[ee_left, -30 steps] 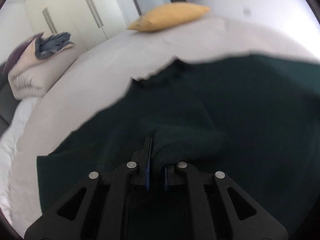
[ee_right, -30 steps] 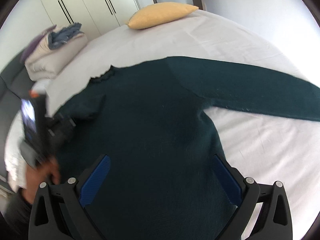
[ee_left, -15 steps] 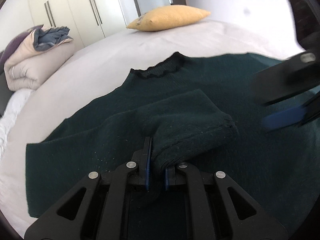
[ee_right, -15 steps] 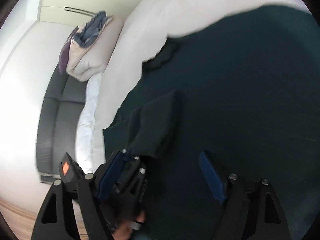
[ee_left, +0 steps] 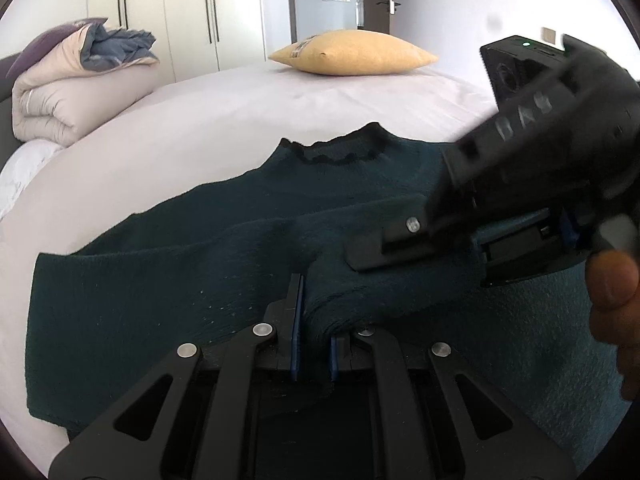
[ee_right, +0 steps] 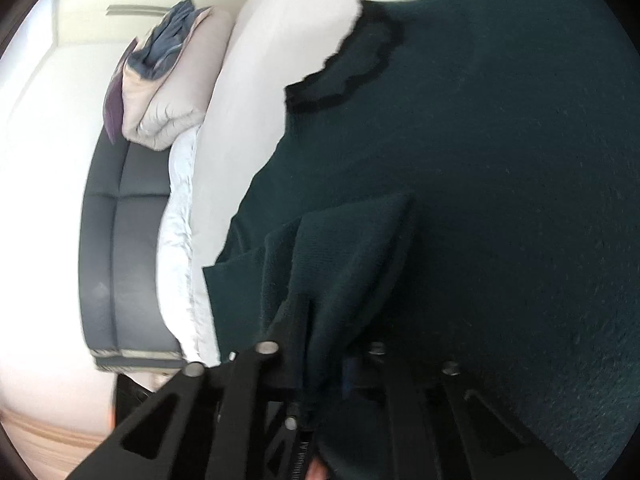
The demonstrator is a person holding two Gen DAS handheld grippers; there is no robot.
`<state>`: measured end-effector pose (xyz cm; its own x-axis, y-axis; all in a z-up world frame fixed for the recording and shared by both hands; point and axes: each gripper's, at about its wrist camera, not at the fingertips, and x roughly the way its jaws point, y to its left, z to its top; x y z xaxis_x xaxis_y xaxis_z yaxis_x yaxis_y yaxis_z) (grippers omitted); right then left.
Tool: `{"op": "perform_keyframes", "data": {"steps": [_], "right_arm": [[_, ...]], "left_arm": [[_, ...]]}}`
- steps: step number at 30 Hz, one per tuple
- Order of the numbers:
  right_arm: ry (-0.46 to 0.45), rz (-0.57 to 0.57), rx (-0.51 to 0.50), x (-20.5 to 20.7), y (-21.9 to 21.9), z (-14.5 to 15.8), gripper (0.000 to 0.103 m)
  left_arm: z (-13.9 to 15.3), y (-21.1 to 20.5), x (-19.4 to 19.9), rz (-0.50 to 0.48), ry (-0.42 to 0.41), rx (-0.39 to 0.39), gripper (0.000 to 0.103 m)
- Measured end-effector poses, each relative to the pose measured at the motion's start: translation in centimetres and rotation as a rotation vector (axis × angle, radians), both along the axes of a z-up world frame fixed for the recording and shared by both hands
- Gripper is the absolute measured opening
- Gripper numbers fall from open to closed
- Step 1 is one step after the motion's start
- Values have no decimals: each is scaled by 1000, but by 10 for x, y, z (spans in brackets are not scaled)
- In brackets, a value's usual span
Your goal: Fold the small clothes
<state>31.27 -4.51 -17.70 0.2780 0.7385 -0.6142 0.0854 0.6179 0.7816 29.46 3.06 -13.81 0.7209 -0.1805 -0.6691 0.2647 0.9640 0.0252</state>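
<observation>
A dark green sweater with a black frilled collar lies flat on the white bed. Its left sleeve is folded over the body. My left gripper is shut on the sleeve's cuff. My right gripper reaches in from the right and has closed on the same sleeve end. In the right wrist view the sweater fills the frame, and the right gripper grips the sleeve beside the left gripper's fingers.
A yellow pillow lies at the far end of the bed. A folded beige duvet with blue and purple cloth sits at the left. White wardrobes stand behind. A dark sofa is beside the bed.
My right gripper swung over from the sweater's body to the folded left sleeve and closed on it. My left gripper has kept hold of the cuff.
</observation>
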Motion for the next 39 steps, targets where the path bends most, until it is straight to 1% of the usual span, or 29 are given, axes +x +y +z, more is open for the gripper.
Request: {"op": "perform_keyframes", "data": {"steps": [3,6,7,8,10,13,15,17,20,22,24,26,27,31,32,35,38,39], "right_arm": [[-52,22,-86,-3,0,11,9],[-176,69,-327,-6,3,33,9],[-204,86,-373,-8,5,37,9],[-216,92,-395,-9,4,40,9],[-250,102,-471,-14,1,47,9],[-260,91,-498,-16,-12,51,8],[-265,63,-528,-18,-29,53,8],[-250,24,-529,-20,-51,53,8],[-234,-5,-536,-22,-70,54,8],[-235,-12,-556,-23,-75,56,8],[-235,-17,-557,-23,-80,54,8],[-233,-17,-566,-27,-83,50,8],[-232,-18,-572,-29,-83,50,8],[-220,-5,-598,-32,-83,47,8],[-217,-1,-605,-31,-81,44,8],[-210,-2,-590,-29,-84,42,8],[-203,3,-581,-25,-83,39,9],[-202,7,-582,-24,-83,38,9]], "left_arm": [[2,1,-1,-13,28,-18,10],[11,3,-13,-29,41,-34,10],[17,8,-23,-31,45,-69,10],[21,13,-30,-32,45,-100,10],[30,30,-49,-21,31,-177,10],[45,70,-70,68,4,-219,10],[53,104,-73,147,0,-254,10],[62,142,-69,250,-5,-280,10],[74,194,-59,394,-5,-324,10],[81,214,-52,422,-9,-345,10],[87,219,-45,422,-2,-317,10],[89,212,-34,378,24,-280,10],[88,206,-29,356,36,-263,10],[87,172,-13,244,66,-156,10],[79,154,-2,230,80,-127,10],[71,132,15,216,108,-75,10],[62,111,28,214,136,-8,10],[56,105,32,216,158,27,10]]}}
